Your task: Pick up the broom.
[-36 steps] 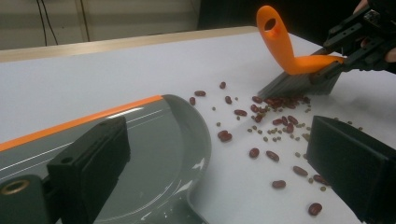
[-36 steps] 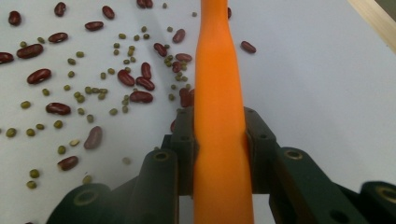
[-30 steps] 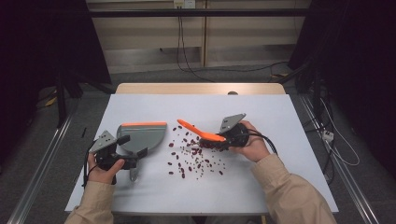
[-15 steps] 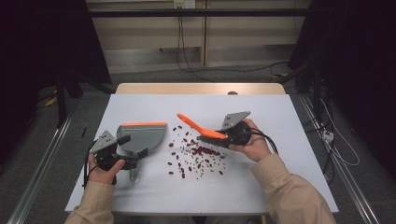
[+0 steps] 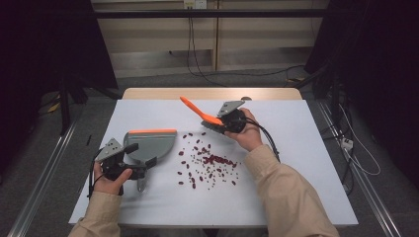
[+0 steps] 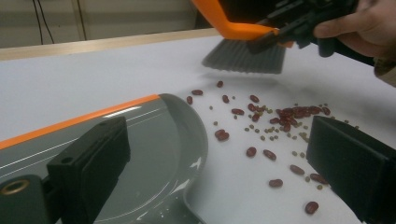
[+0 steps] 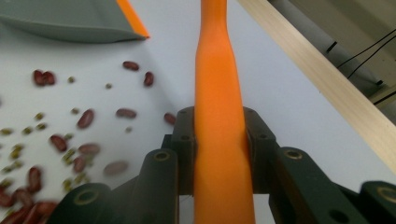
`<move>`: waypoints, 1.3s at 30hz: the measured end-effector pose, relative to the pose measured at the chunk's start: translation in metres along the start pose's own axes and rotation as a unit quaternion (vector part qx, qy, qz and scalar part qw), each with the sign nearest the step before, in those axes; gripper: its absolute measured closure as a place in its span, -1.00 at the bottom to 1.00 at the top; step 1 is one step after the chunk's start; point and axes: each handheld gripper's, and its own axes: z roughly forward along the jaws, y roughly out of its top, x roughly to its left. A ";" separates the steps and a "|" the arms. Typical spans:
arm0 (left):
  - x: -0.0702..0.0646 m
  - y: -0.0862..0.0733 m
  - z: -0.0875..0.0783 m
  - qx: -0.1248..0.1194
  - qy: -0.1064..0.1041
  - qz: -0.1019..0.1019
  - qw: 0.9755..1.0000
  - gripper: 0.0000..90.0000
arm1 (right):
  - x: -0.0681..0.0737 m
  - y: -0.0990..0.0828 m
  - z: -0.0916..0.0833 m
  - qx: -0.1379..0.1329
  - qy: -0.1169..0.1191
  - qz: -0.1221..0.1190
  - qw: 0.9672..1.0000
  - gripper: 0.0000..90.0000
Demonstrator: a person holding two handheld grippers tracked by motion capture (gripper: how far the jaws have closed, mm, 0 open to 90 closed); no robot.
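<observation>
An orange-handled brush (image 5: pixel 203 117) is clamped by its handle between the closed jaws of the right gripper (image 5: pixel 226 123), as is seen close up in the right gripper view, where the handle (image 7: pixel 219 121) runs up between both pads. The grey bristles (image 6: pixel 243 57) are held just above the white table (image 5: pixel 306 163), at the far edge of the scattered red beans (image 5: pixel 210 163), among which small green ones are mixed. A grey dustpan (image 5: pixel 148 145) with an orange lip is seen to the left of the beans, near them, its handle at the left gripper (image 5: pixel 129 165). In the left gripper view, the 2 jaws stand wide apart, the pan (image 6: pixel 154 154) lying between them; whether its handle is pinched cannot be told.
</observation>
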 end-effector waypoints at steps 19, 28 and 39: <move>0.006 -0.003 -0.006 0.001 0.012 -0.002 1.000 -0.87 | 0.029 -0.003 -0.003 0.023 0.092 -0.075 0.993 0.59; 0.004 -0.004 -0.005 0.002 0.013 -0.003 1.000 -0.87 | 0.048 -0.012 -0.024 0.022 0.122 -0.095 0.988 0.58; 0.002 -0.003 -0.004 0.003 0.012 0.001 1.000 -0.87 | 0.057 -0.019 -0.040 0.010 0.131 -0.084 0.988 0.59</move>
